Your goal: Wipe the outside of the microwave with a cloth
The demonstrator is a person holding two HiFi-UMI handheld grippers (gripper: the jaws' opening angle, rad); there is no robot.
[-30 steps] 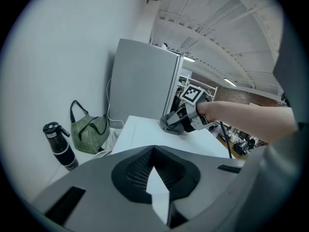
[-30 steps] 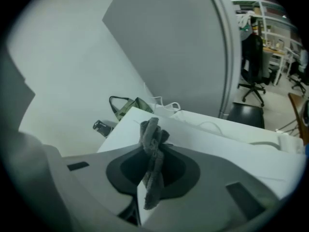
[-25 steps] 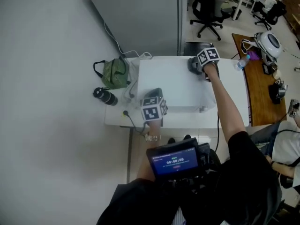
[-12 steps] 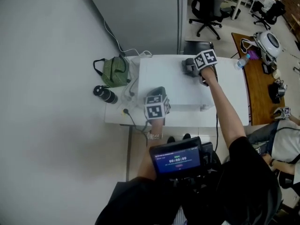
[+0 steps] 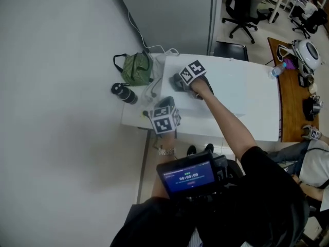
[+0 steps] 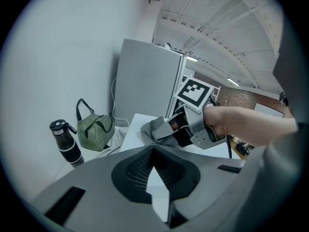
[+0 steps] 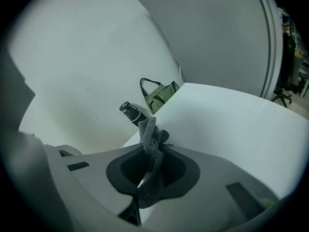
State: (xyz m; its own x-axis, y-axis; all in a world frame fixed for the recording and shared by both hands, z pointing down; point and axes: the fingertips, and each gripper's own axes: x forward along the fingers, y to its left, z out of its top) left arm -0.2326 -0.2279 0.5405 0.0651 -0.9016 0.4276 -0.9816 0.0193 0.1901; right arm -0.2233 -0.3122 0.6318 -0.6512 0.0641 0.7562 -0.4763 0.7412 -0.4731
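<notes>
Inventory, as I read it from the remote station:

1. Room: plain pale wall (image 5: 56,86) on the left. A grey partition panel (image 5: 169,14) stands behind the table. Beyond it are black office chairs (image 5: 241,4) on a light floor, and a wooden desk (image 5: 295,91) on the right.
2. White table (image 5: 262,115), its bare top against the wall and the partition.
3. White microwave (image 5: 226,86) sits on the table, with its flat top facing my head camera.
4. Green striped bag (image 5: 136,68) is on the table between the microwave and the wall.
5. Black bottle (image 5: 123,93) stands upright, just in front of the bag.
6. Right gripper (image 5: 186,80) is over the left part of the microwave's top, jaws clamped on the cloth.
7. Left gripper (image 5: 165,106) is at the microwave's near left corner. Its jaw tips are drawn together and I see nothing between them.
8. Grey cloth (image 5: 176,82) is bunched in the right jaws and rests on the microwave's top near its left edge.
</notes>
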